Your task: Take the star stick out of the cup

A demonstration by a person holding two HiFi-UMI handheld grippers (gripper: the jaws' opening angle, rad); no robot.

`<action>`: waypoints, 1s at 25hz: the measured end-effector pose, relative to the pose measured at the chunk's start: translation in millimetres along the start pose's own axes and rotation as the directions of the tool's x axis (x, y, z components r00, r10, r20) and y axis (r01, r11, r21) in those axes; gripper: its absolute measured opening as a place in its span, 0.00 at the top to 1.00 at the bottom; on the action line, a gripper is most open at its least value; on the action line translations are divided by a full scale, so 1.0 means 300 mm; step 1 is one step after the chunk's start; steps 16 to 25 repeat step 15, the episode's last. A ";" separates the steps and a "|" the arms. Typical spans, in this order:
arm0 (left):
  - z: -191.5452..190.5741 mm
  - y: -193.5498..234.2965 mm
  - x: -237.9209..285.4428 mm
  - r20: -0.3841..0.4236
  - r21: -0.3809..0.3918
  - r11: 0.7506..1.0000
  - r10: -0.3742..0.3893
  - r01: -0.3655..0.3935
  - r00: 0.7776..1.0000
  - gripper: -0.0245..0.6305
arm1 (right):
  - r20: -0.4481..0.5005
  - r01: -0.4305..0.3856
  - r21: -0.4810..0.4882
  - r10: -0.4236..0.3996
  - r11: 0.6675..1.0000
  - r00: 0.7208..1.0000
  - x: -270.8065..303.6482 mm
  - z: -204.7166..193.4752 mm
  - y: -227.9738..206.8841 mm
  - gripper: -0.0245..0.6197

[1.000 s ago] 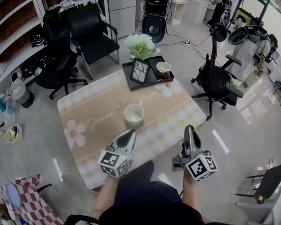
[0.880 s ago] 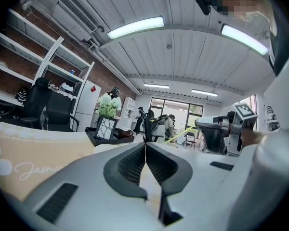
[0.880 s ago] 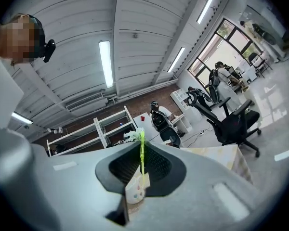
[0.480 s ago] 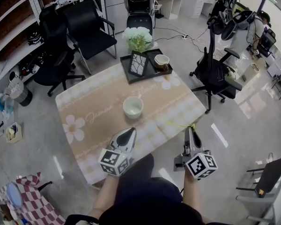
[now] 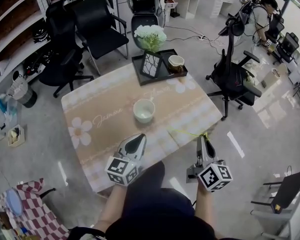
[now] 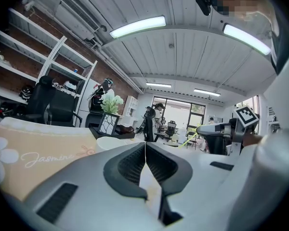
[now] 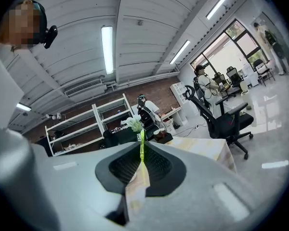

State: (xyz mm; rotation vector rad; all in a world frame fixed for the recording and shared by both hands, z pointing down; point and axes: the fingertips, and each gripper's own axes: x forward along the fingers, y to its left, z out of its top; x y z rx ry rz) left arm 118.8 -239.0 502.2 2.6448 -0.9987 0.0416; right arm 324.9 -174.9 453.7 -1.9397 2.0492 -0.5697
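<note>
Tablecloth [image 6: 19, 177] script: "Jasmine", white cursive on tan, I read it clearly in left gripper view.
2nd script, far end nr tray [image 5: 135, 74]: too small, can't read.
Other txt: none legible.

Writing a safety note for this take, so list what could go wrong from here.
1. The star stick is thin, and the right gripper pinches only one end. It may swivel or slip out.
2. The stick is held close to the near edge of the table, so if dropped it would likely land on the floor.
</note>
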 end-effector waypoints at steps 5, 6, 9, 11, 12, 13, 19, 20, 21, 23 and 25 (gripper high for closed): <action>-0.004 -0.014 0.002 -0.003 -0.002 1.000 0.000 0.000 1.000 0.95 | 0.007 -0.021 0.022 0.021 1.000 1.000 -0.021 0.003 0.006 0.94; -0.005 -0.021 0.002 -0.002 -0.004 1.000 -0.002 0.002 1.000 0.95 | 0.008 -0.023 0.026 0.023 0.999 1.000 -0.026 0.003 0.006 0.94; -0.007 -0.034 0.002 -0.001 -0.004 1.000 -0.004 0.004 1.000 0.95 | 0.010 -0.029 0.025 0.029 0.999 1.000 -0.033 0.006 0.008 0.94; -0.010 -0.037 -0.001 -0.003 -0.003 1.000 -0.001 0.001 1.000 0.95 | 0.012 -0.034 0.022 0.034 0.999 0.999 -0.038 0.007 0.010 0.94; -0.012 -0.039 -0.003 -0.005 -0.003 1.000 -0.001 0.001 1.000 0.95 | 0.013 -0.034 0.022 0.034 0.999 0.999 -0.042 0.007 0.011 0.94; -0.014 -0.041 -0.005 -0.007 -0.003 1.000 0.000 0.000 1.000 0.95 | 0.013 -0.032 0.023 0.032 0.999 0.999 -0.047 0.006 0.011 0.94; -0.019 -0.045 -0.008 -0.010 -0.004 1.000 0.000 0.000 1.000 0.95 | 0.013 -0.029 0.026 0.029 0.999 1.000 -0.056 0.004 0.011 0.94; -0.019 -0.045 -0.008 -0.010 -0.004 1.000 0.000 0.000 1.000 0.95 | 0.013 -0.029 0.026 0.029 0.999 1.000 -0.056 0.004 0.011 0.94; -0.019 -0.045 -0.008 -0.010 -0.004 1.000 0.000 0.000 1.000 0.95 | 0.013 -0.029 0.026 0.029 0.999 1.000 -0.056 0.004 0.011 0.94; -0.019 -0.045 -0.008 -0.010 -0.004 1.000 0.000 0.000 1.000 0.95 | 0.013 -0.029 0.026 0.029 0.999 1.000 -0.056 0.004 0.011 0.94; -0.019 -0.045 -0.008 -0.010 -0.004 1.000 0.000 0.000 1.000 0.95 | 0.013 -0.029 0.026 0.029 0.999 1.000 -0.056 0.004 0.011 0.94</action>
